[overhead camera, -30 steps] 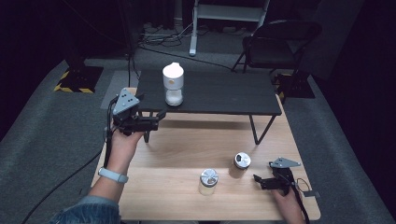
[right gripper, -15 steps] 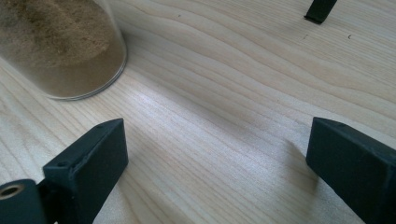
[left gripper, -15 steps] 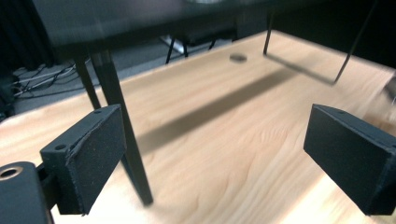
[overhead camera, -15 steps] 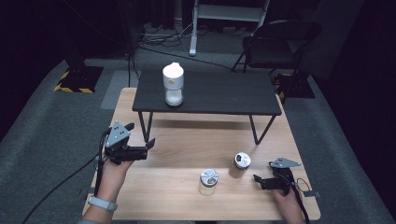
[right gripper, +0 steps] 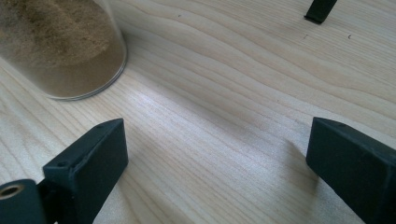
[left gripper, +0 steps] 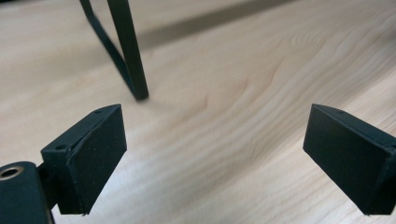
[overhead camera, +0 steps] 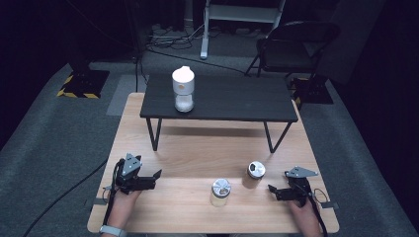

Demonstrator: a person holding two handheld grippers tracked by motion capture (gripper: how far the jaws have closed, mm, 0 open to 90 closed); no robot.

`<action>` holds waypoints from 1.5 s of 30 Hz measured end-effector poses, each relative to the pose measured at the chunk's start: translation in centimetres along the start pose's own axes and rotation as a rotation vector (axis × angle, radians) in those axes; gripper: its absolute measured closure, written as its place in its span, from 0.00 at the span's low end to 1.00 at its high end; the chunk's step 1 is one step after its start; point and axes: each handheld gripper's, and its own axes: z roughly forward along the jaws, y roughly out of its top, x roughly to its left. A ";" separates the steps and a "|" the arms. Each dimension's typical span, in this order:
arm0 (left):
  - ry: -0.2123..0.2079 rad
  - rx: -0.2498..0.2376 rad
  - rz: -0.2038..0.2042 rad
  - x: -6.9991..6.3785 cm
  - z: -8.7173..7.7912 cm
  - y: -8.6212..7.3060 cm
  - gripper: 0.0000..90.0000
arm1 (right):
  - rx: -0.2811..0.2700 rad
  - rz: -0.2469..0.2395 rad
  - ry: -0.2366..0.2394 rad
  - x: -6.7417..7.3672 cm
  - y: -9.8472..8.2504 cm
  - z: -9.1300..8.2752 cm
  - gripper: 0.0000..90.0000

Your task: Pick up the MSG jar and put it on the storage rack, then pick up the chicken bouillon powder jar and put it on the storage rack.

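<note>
On the light wooden table (overhead camera: 197, 148), near its front edge, the person's two hands each rest a black two-jaw gripper low over the boards. Left gripper (overhead camera: 157, 175): held at the front left part of the table, jaws spread wide apart and empty, pointing toward the table's middle; its grey three-cornered plate faces up. Its own view shows bare wood grain between the two pads (left gripper: 91, 158) and, farther off, one slanted black leg (left gripper: 128, 51) of the small raised shelf. Right gripper (overhead camera: 271, 189): held at the front right part, jaws likewise released and holding nothing, pointing left. Its own view shows bare wood between the jaws and, at upper left, the base of a clear glass jar (right gripper: 60, 46) filled with tan powder, apart from the near pad.

Between the grippers stand two small jars with silvery lids: one jar (overhead camera: 220, 191) near the front centre, the other jar (overhead camera: 255, 173) slightly farther back and to the right, nearer the right gripper; they stand close together, apart from each other. Across the back half of the table stands a low black shelf (overhead camera: 232, 101) on thin legs. Toward its left end stands an upright white-topped container (overhead camera: 183, 89). Beyond the table, on grey carpet, a dark folding chair (overhead camera: 291, 47) stands at the right.
</note>
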 end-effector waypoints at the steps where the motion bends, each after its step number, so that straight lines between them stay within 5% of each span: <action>1: 0.001 0.008 -0.001 0.0 0.2 -0.2 0.07 | 0.000 0.000 0.000 0.0 0.0 0.0 0.06; 7: 0.003 0.075 -0.017 0.2 1.4 -1.0 0.07 | 0.000 0.000 0.000 0.0 0.0 0.0 0.06; 12: 0.018 0.193 -0.050 0.1 2.2 0.3 0.07 | 0.000 0.000 0.000 0.0 0.0 0.0 0.06; 14: 0.039 0.213 -0.021 -0.4 2.4 0.7 0.05 | 0.000 0.000 0.000 0.0 0.0 0.0 0.06; 45: 0.042 0.217 -0.027 -0.5 2.5 0.8 0.02 | 0.001 0.000 0.001 0.0 0.0 0.0 0.06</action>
